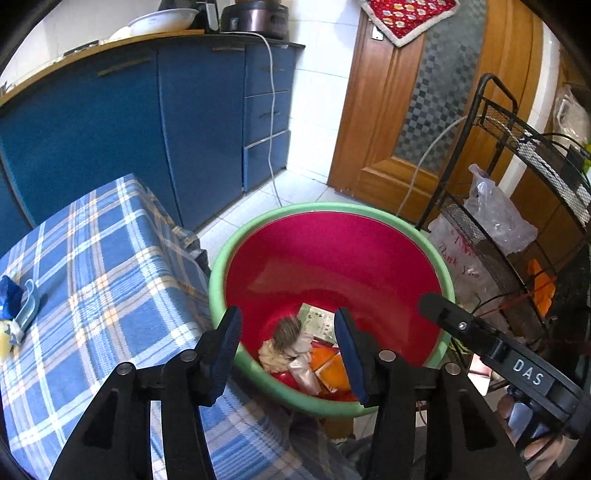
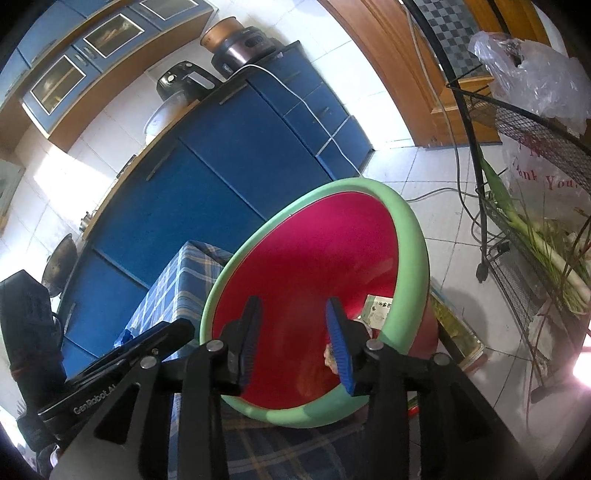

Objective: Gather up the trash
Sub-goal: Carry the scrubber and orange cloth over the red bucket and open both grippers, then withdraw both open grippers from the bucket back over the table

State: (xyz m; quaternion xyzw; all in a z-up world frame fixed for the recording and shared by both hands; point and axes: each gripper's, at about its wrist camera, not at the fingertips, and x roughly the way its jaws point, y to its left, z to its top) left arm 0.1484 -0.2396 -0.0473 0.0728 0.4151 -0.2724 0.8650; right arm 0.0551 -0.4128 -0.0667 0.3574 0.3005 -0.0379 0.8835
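Trash, crumpled wrappers and paper (image 1: 310, 350), lies at lower centre inside the green-rimmed red plastic basin (image 1: 258, 229). Left gripper (image 1: 288, 347) and right gripper (image 2: 291, 339) fingers are spread, empty, above it; release appears complete. Further items must next be fetched from the blue plaid-covered counter (image 1: 92, 266).

The basin (image 1: 258, 236) stands on the floor just right of the table (image 1: 92, 258), its rim against the hanging tablecloth, and trash (image 1: 306, 350) lies in its bottom. Behind both runs a cabinet (image 1: 147, 122) with a cooker (image 1: 255, 16) and a bowl (image 1: 162, 20) on its counter; a door (image 1: 388, 122) is right of the cabinet. A wire rack (image 1: 535, 155) holding bags (image 1: 495, 214) stands right of the basin.
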